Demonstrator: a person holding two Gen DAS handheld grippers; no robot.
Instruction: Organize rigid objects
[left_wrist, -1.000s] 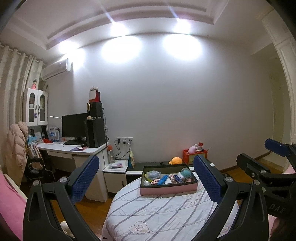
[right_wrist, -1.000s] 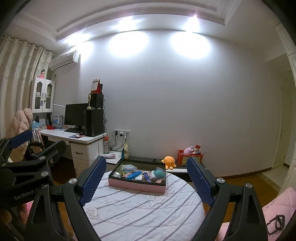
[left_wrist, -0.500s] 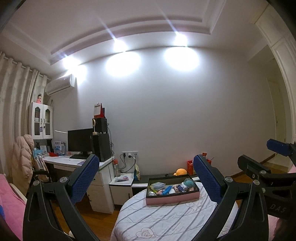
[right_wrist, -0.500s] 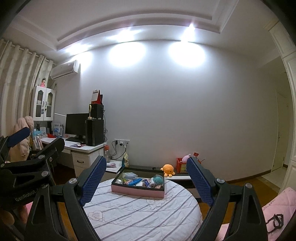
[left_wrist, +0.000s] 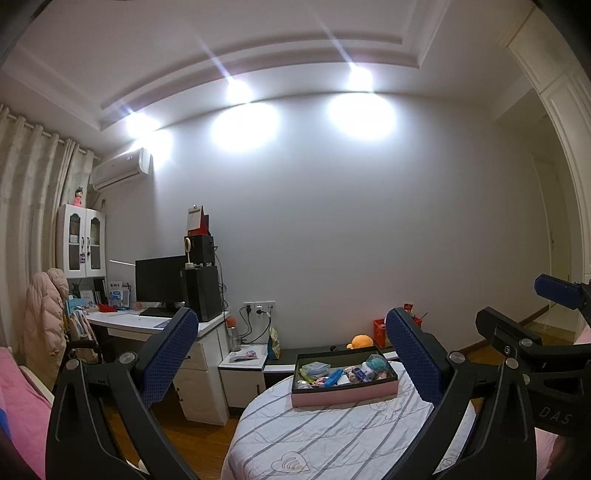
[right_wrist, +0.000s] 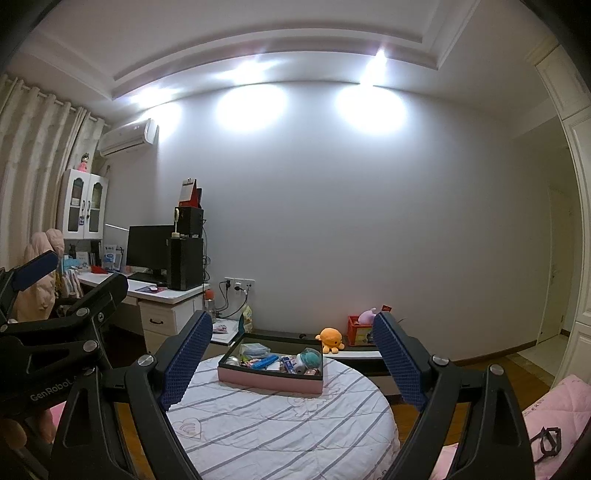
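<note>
Both grippers have backed away from the pink box (right_wrist: 269, 382) of small items on the round table (right_wrist: 280, 435); left gripper (left_wrist: 291, 354) and right gripper (right_wrist: 293, 360) fingers stand apart, empty, so you must re-approach before grasping

Box (right_wrist: 269, 382) contents too small.

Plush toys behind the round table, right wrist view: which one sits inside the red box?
The pale purple plush toy pokes out of the red box. The orange plush toy sits outside, on the low shelf left of that box.
</note>
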